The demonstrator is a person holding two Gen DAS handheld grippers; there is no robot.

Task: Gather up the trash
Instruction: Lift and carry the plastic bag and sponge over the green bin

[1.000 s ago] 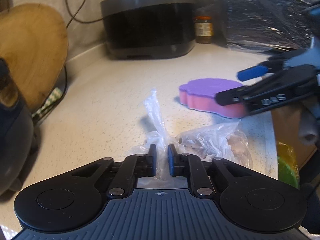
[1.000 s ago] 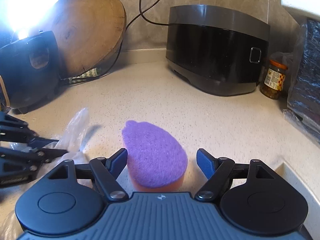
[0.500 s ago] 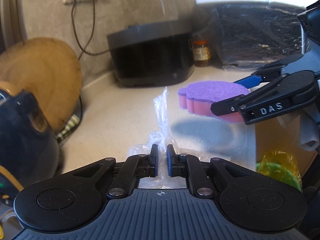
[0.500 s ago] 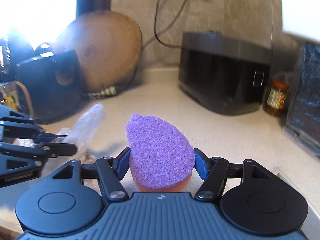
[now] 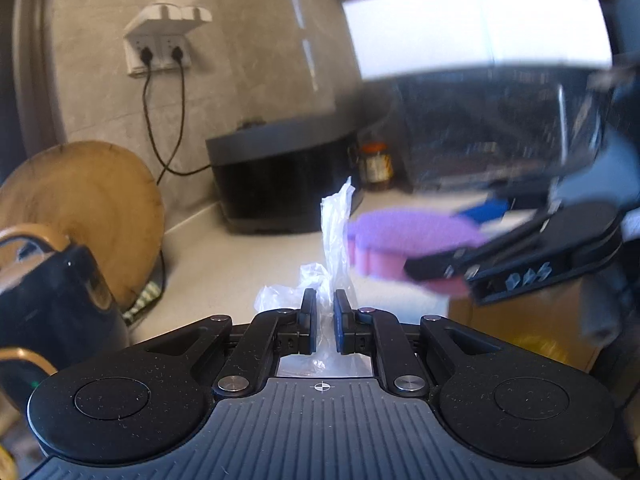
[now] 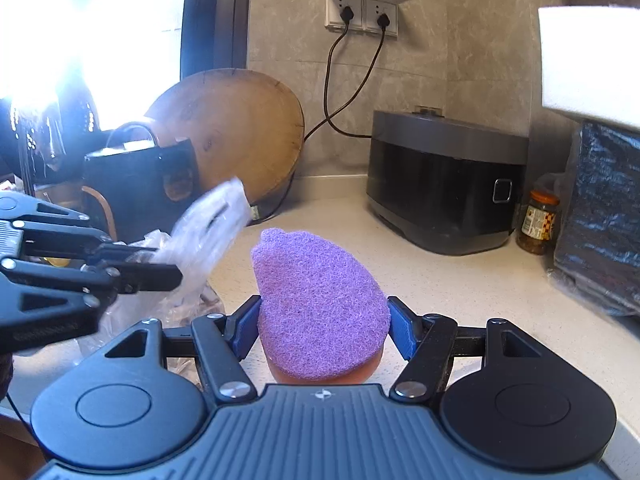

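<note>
Left wrist view: left claw (image 5: 325, 316) pinches a clear bag (image 5: 335, 232), lifted above the surface (image 5: 240, 264).
Right claw (image 6: 322, 330): clamped on a purple sponge (image 6: 320, 304), beside the bag.

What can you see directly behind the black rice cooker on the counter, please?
Behind the black rice cooker is the grey tiled wall, and a dark cord from the wall socket runs down behind it. Where the cord ends is hidden by the cooker's body.

Jar (image 6: 538, 222) right of cooker (image 6: 444, 184), before wall.
</note>
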